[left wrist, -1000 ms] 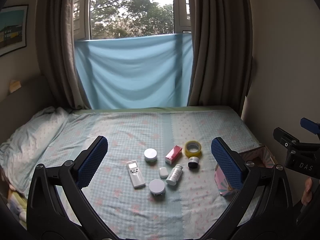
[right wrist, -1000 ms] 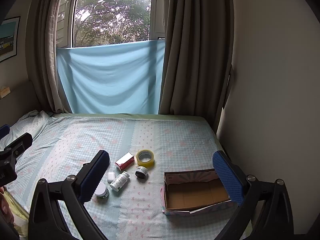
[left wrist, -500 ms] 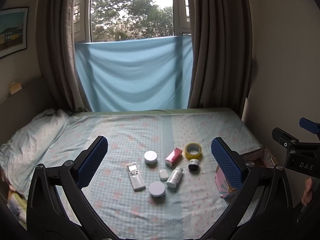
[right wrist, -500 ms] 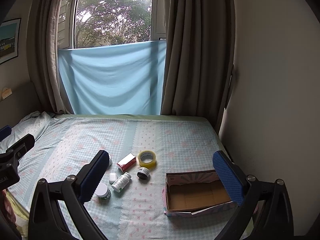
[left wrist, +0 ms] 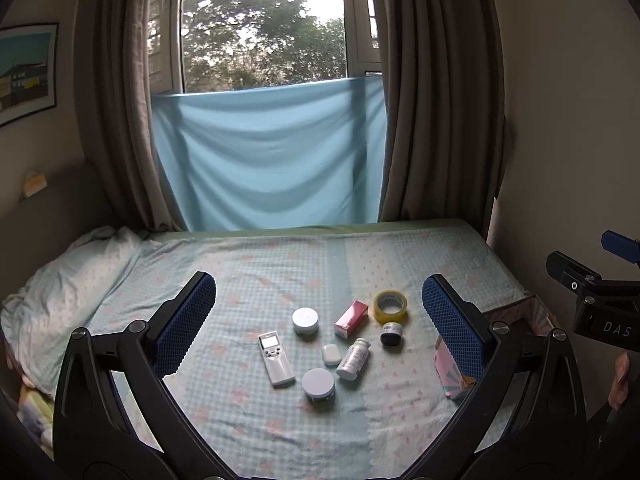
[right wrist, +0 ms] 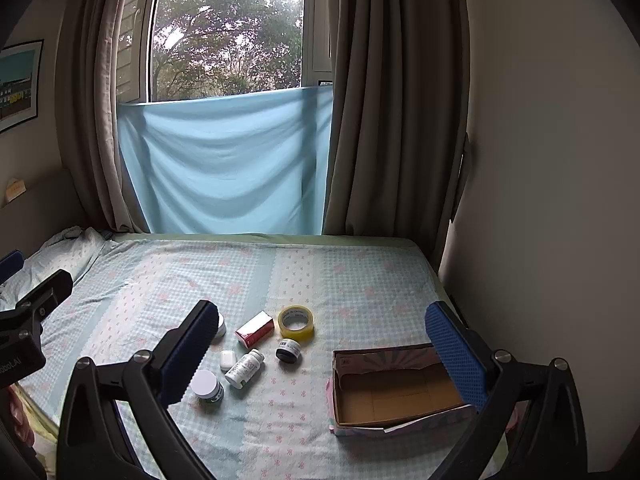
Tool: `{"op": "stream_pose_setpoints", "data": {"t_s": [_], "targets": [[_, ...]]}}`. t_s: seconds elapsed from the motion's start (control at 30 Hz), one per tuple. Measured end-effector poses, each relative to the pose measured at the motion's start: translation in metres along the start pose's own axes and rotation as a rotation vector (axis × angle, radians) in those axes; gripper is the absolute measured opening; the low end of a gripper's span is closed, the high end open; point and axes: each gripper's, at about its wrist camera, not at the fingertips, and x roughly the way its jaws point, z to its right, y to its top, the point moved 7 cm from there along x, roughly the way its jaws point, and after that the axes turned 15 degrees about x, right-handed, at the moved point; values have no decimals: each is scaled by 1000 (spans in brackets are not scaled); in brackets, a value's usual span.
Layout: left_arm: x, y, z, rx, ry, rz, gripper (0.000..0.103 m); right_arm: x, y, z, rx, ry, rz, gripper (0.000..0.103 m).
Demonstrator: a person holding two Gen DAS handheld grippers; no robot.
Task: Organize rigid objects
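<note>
We hold both grippers over the near edge of a bed (right wrist: pixel 304 276), the left gripper (left wrist: pixel 318 320) and right gripper (right wrist: pixel 320 344) each spread wide apart and empty. An open cardboard box (right wrist: pixel 396 390) sits near the bed's right edge. Left of it, toward the middle, lie a remote (left wrist: pixel 275 358), a roll of tape (right wrist: pixel 296 322), a red carton (right wrist: pixel 255 329), a pill bottle (right wrist: pixel 244 368) and small jars.

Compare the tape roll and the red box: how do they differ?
The tape roll is a yellow ring with an open middle; the red box is a closed red and white block. The roll lies flat; the box lies on its long side. Both rest on the bed, outside the carton.
</note>
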Motion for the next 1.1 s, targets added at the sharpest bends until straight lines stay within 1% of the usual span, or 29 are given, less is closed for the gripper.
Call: {"op": "stream_pose_setpoints", "data": {"t_s": [0.2,1.1], "targets": [[0,-4,0,-8,-26,-13,103,0,1,0,-1,-2,2,103],[4,-5,-2,-12,-33,-23,103,4,5,1,5,-13,3,103]]}}
